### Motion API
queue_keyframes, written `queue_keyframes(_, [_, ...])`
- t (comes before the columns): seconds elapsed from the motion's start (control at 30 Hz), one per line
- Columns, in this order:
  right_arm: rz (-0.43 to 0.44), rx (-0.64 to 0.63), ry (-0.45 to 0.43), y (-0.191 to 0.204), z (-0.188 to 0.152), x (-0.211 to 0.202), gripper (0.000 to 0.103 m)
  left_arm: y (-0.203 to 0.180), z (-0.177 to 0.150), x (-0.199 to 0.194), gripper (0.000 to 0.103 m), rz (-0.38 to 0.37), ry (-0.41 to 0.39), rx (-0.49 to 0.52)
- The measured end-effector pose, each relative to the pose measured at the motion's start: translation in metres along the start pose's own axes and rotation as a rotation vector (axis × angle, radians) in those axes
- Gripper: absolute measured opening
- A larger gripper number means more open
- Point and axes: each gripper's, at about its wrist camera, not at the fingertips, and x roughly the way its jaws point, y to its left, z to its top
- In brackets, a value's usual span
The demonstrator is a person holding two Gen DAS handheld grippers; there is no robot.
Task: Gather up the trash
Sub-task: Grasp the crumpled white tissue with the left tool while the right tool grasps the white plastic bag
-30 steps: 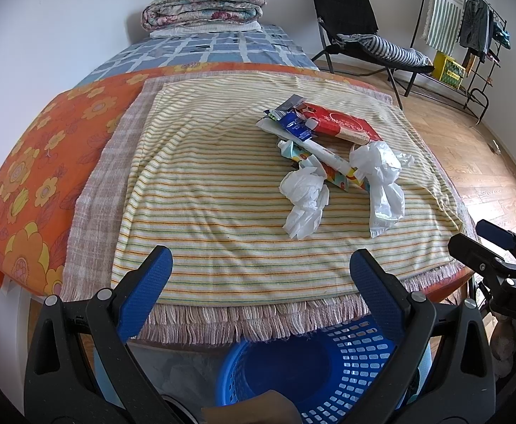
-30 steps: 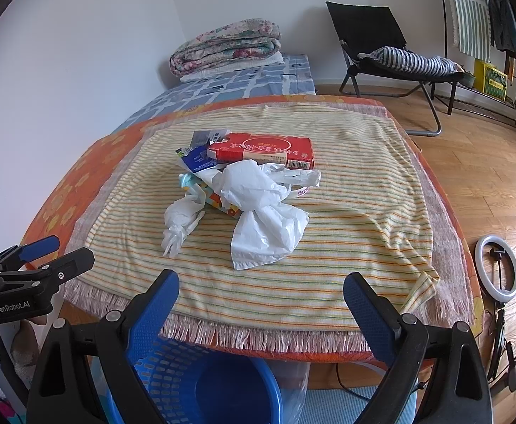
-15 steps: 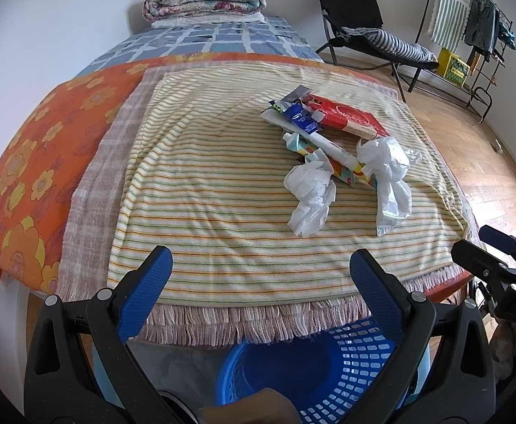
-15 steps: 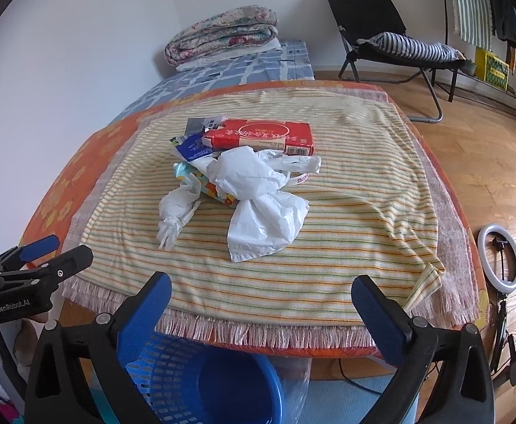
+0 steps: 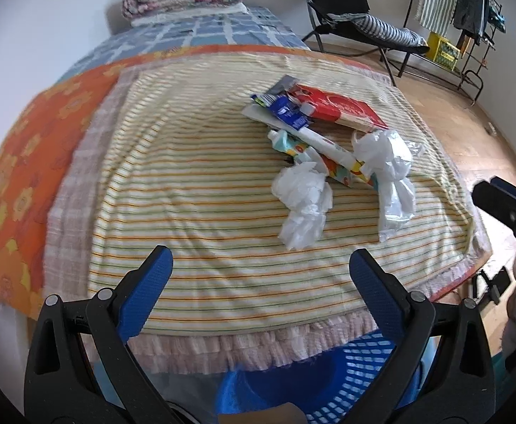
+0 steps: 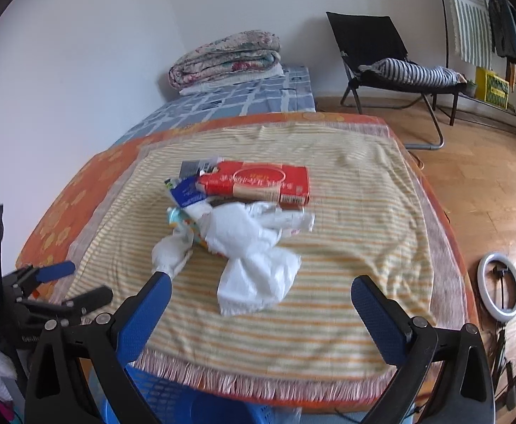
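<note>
While hovering over the near fringe of the striped cloth (image 5: 194, 212), left gripper (image 5: 259, 275) standing with jaws spread wide, blue pads holding nothing. Right gripper (image 6: 258, 304) likewise gaping at its widest, nothing between its pads, hanging above the same near edge.

Trash lying in one heap on the cloth, seen from the left wrist at about one o'clock from the cloth's middle. Red box (image 5: 342, 111) sitting at the far side of the heap, at twelve o'clock within it. Blue wrapper (image 5: 289, 115) resting at ten o'clock of the box, touching it. White tube (image 5: 323, 143) running diagonally from the wrapper toward four o'clock, lying over a colourful printed packet (image 5: 339, 173). Crumpled white bag (image 5: 304, 205) lying at six o'clock of the heap, nearest the left gripper. Second white bag (image 5: 392, 180), knotted, lying at four o'clock, just beside the first.

From the right wrist, knotted bag (image 6: 254, 258) sitting straight ahead at twelve o'clock between the spread fingers, red box (image 6: 258, 183) beyond it.

Blue basket (image 5: 364, 367) standing below the cloth's fringe, at six o'clock under both grippers. Folded quilt (image 6: 226, 58) resting on the far end of the bed (image 6: 229, 102). Black chair (image 6: 381, 56) standing on the wood floor at one o'clock.
</note>
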Motion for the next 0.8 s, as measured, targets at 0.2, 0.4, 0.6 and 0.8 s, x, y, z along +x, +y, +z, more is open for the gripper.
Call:
queue_keyframes(0.2, [0.074,0.065,0.07,-0.005,0.022,0.027,0.102,-0.008,0.008,0.016,0.088,-0.053,0.045,-0.009])
queue_keyframes(0.4, [0.114,0.155,0.132,-0.01,0.035,0.061,0.101,-0.009,0.016,0.039,0.074,-0.103,0.106,-0.04])
queue_keyframes(0.6, [0.142,0.233,0.175,-0.013,0.042,0.089,0.099,-0.007,0.024,0.055,0.072,-0.135,0.133,-0.074])
queue_keyframes(0.8, [0.143,0.217,0.185,-0.006,0.044,0.1,0.099,-0.007,0.033,0.068,0.066,-0.149,0.147,-0.096])
